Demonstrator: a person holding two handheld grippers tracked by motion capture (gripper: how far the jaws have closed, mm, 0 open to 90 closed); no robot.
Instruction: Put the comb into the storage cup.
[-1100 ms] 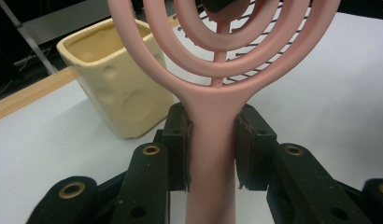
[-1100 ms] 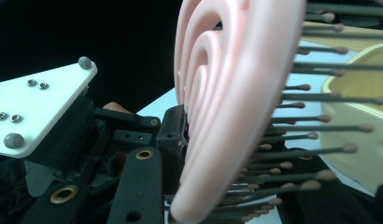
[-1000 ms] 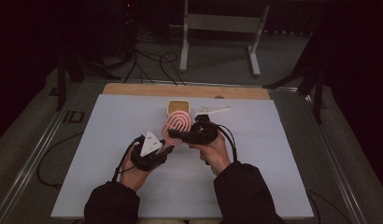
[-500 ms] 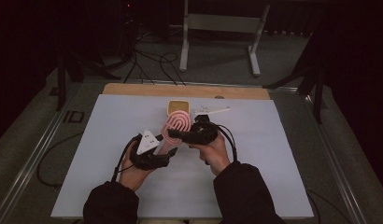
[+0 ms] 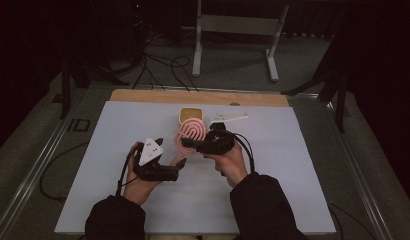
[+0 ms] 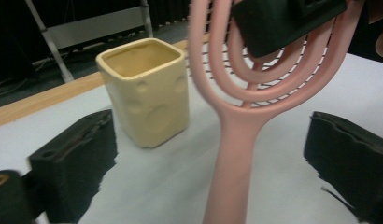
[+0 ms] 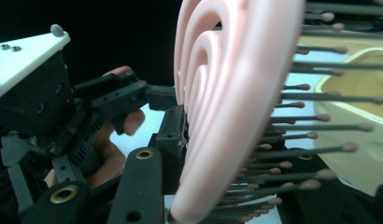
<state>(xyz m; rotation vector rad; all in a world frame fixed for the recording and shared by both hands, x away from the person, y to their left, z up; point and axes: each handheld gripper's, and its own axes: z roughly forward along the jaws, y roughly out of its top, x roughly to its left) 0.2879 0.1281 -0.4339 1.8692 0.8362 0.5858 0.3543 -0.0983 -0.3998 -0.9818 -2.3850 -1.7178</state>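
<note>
Dark room; white table (image 5: 118,200), wooden edge (image 5: 143,96).

- A pale grey-white table top (image 5: 293,190) sits lit in a dark room, with a strip of bare wood (image 5: 143,96) along its far edge.
- Metal rails (image 5: 38,165) frame the table on both sides.
- Beyond it there's grey floor (image 5: 233,70), with black cables (image 5: 163,67) looping across.
- A grey metal stand (image 5: 233,25) is planted at the back.
- Black all around, walls lost in shadow.
</note>
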